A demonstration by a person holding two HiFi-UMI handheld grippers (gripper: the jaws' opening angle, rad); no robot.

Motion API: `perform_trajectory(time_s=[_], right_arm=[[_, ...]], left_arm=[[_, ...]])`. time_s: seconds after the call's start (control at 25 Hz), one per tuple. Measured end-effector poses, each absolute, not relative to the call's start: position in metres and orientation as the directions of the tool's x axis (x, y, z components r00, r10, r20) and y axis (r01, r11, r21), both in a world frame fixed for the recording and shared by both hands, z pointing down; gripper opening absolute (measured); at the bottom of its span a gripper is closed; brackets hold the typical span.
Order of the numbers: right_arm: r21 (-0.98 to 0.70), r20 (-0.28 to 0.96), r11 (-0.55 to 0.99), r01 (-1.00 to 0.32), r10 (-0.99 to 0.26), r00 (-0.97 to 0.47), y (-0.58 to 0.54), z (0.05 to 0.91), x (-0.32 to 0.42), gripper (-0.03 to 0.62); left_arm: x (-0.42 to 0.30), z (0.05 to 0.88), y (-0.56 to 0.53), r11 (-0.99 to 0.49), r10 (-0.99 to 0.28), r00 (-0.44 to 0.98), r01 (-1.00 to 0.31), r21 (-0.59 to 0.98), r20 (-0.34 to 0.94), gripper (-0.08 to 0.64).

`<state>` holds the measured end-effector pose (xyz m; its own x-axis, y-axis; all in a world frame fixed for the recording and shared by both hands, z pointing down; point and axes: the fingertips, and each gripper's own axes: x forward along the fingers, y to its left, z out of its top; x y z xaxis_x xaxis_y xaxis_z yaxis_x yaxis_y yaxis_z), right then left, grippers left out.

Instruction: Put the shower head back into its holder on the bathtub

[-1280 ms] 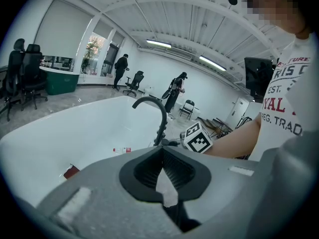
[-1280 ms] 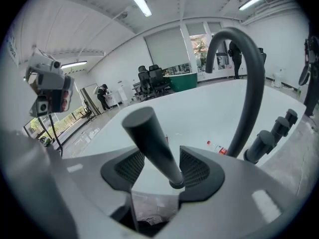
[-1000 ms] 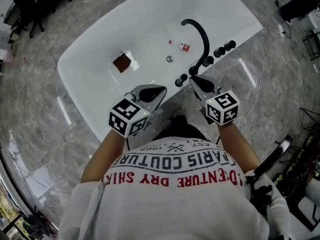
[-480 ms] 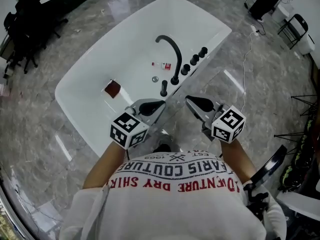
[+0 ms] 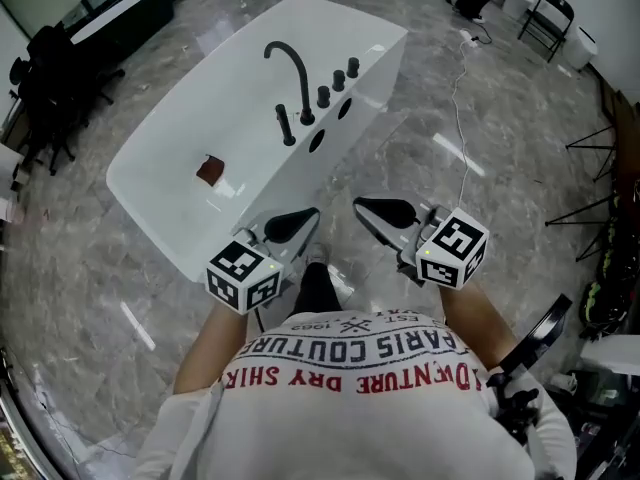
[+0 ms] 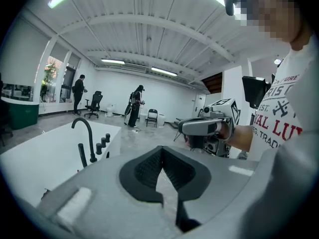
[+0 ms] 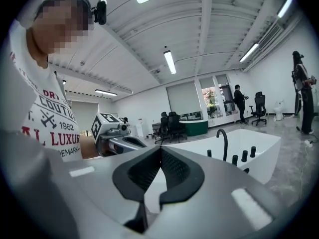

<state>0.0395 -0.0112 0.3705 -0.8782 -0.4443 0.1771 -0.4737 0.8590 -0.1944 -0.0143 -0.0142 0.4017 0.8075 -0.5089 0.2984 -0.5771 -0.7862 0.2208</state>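
Head view: white bathtub (image 5: 160,138), black fittings along near rim. Shower head (image 5: 286,126): upright, appears seated in holder on rim, just beside arched faucet (image 5: 297,73). Three knobs (image 5: 338,81): in row past faucet. Left gripper (image 5: 308,215): jaws pressed together, nothing between. Right gripper (image 5: 362,206): same, empty. Both held before person's chest, well apart from tub. Red-brown item (image 5: 210,170): lying in basin. Judgement: task looks complete, no step left.

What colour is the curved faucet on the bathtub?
Black; the faucet shows best in the head view, against the white bathtub.
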Motion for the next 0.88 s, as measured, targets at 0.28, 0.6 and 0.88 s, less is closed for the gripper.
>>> perform_trajectory(time_s=[0.28, 0.6, 0.88], right_arm=[[-0.234, 0.205, 0.871, -0.432, -0.390, -0.898, 0.114, 0.372, 0.069, 0.000], [-0.292, 0.178, 0.875, -0.387, -0.348, -0.920, 0.182, 0.352, 0.072, 0.000], [-0.249, 0.150, 0.899, -0.360, -0.331, -0.932, 0.199, 0.324, 0.061, 0.002]], left_arm=[[0.033, 0.382, 0.104, -0.801, -0.500, 0.818, -0.561, 0.206, 0.284, 0.005], [0.039, 0.358, 0.169, -0.782, -0.529, 0.794, -0.593, 0.190, 0.299, 0.005], [0.033, 0.337, 0.192, -0.784, -0.551, 0.787, -0.602, 0.151, 0.277, 0.005]])
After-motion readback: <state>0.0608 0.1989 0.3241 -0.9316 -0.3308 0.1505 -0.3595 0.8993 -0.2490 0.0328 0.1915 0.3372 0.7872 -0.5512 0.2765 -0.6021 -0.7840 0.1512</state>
